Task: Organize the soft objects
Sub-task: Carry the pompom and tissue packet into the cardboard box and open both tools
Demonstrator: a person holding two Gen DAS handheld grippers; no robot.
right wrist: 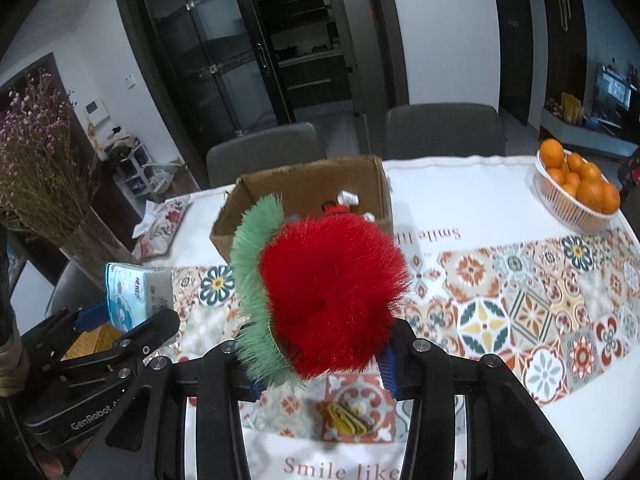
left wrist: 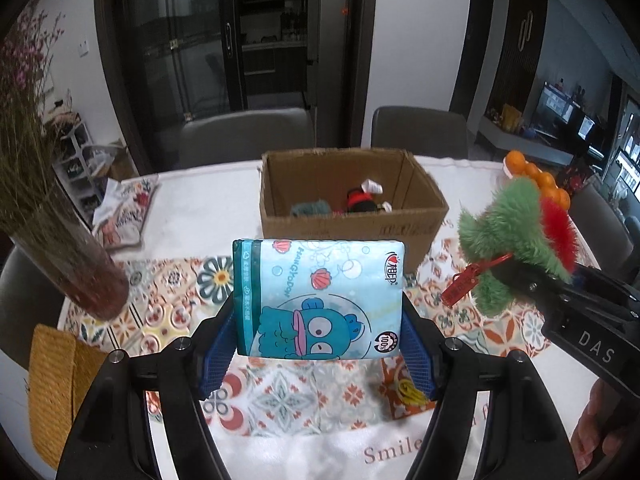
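Note:
My left gripper (left wrist: 318, 344) is shut on a blue tissue pack (left wrist: 320, 296) with a cartoon fish, held up above the table; the same tissue pack (right wrist: 126, 300) shows at the left of the right wrist view. My right gripper (right wrist: 322, 364) is shut on a fluffy red and green plush toy (right wrist: 324, 292), also lifted; the same plush toy (left wrist: 516, 248), with a red tag, appears at the right of the left wrist view. Behind both stands an open cardboard box (left wrist: 348, 232), with several soft items in it, also seen as the cardboard box (right wrist: 304, 184).
A vase of dried flowers (left wrist: 68, 256) stands at the left. A basket of oranges (right wrist: 576, 192) sits at the far right. A yellow rubber band (right wrist: 348, 416) lies on the patterned tablecloth (right wrist: 500, 304). A woven mat (left wrist: 56, 384), a printed pouch (left wrist: 124, 212) and two chairs (left wrist: 248, 132) are around.

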